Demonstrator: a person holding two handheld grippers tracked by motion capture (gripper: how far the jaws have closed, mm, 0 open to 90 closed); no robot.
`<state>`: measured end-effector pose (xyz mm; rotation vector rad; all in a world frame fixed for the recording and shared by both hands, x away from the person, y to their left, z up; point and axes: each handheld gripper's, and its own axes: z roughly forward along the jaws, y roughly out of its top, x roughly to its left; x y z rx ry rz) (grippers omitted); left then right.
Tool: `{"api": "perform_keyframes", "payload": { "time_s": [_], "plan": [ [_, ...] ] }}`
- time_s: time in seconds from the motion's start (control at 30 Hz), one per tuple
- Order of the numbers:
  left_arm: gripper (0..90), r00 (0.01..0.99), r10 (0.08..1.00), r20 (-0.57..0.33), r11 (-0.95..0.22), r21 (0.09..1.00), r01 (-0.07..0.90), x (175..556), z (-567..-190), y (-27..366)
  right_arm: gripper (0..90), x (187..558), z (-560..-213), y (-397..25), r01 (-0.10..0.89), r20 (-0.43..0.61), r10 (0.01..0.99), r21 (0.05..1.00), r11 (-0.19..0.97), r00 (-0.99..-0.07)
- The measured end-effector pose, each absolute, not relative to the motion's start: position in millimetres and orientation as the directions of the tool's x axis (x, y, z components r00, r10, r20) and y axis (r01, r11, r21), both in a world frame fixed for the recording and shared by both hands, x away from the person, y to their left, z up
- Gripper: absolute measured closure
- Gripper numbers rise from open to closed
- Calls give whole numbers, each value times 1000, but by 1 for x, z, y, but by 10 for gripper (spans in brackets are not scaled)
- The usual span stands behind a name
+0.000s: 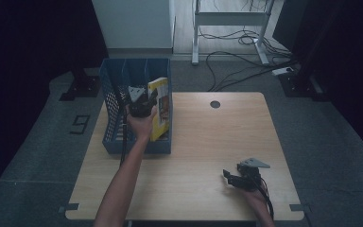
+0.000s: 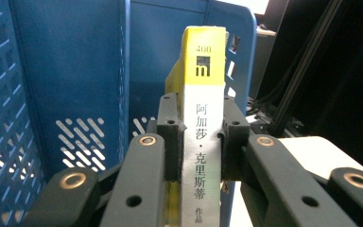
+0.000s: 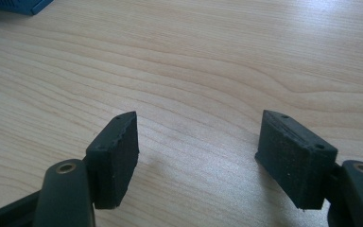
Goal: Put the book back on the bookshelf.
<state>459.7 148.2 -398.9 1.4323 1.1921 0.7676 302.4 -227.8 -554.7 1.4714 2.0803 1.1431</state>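
Note:
A yellow and white book (image 1: 160, 108) stands upright in the rightmost slot of a blue perforated file rack (image 1: 111, 90) at the table's back left. My left gripper (image 1: 147, 101) is shut on the book's spine. In the left gripper view the two black jaws press both sides of the white spine (image 2: 201, 142), which carries black characters below a yellow top. My right gripper (image 1: 231, 176) rests low over the wooden table (image 1: 208, 142) near the front right. Its jaws stand wide apart over bare wood, gripper (image 3: 198, 146) open with nothing between them.
The rack's other slots (image 2: 75, 85) look vacant. A round cable hole (image 1: 215, 104) sits at the table's far edge. Beyond the table are a white desk frame (image 1: 231, 28) and floor cables (image 1: 246, 66). Dark curtains flank both sides.

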Motion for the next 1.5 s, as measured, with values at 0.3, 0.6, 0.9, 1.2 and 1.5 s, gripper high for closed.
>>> {"api": "perform_keyframes", "payload": {
  "time_s": [0.3,0.6,0.9,1.2,1.5],
  "plan": [
    [748,322,940,-116,19,957,289,441,-397,153,290,302,-555,-228,621,164,901,772,136,-401],
    [742,336,934,-121,13,952,307,425,-401,160,290,302,-555,-227,621,160,903,771,138,-399],
    [734,351,926,-136,17,947,321,407,-412,165,290,302,-554,-227,623,158,904,769,139,-397],
    [725,358,924,-136,16,948,317,395,-418,166,288,302,-554,-226,620,150,904,771,146,-399],
    [715,358,921,-153,35,948,317,385,-426,169,285,302,-554,-225,620,142,906,770,152,-398]
  ]
}}
